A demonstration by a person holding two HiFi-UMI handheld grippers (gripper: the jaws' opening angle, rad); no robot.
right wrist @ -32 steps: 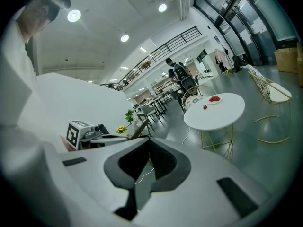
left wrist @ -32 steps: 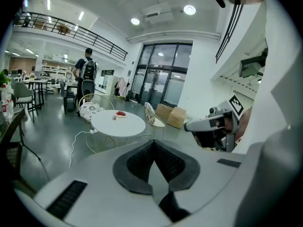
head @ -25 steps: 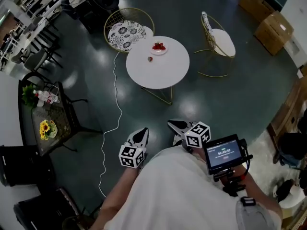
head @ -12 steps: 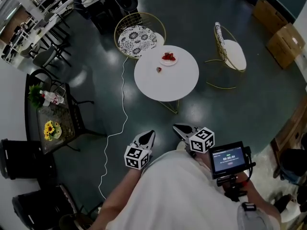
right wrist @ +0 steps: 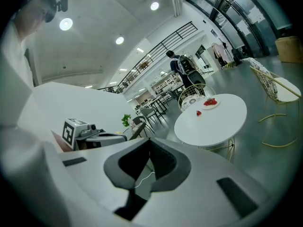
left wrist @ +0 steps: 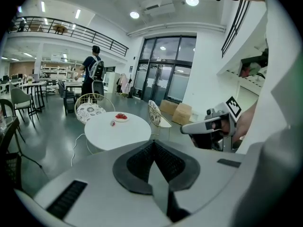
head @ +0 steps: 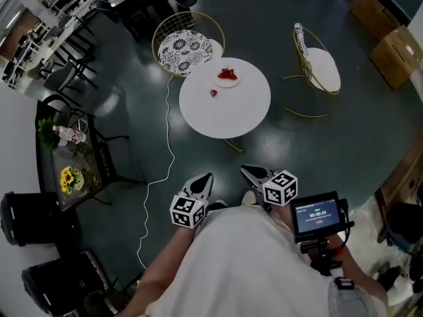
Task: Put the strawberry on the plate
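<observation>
Left gripper [head: 205, 177] and right gripper [head: 248, 171] both closed, empty. Loose strawberry [head: 213, 93] on worktop [head: 231, 114] beside plate [head: 222, 82], well ahead of me; I judge left nearer in line

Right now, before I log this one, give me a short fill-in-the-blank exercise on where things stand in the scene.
1. The white table has a ____ top.
2. The loose strawberry lies on the table, not on the ____.
3. The left hand-held gripper and the right hand-held gripper both have their jaws ____.
4. ____ chairs stand at the table.
Missing words: round; plate; shut; two.
</observation>
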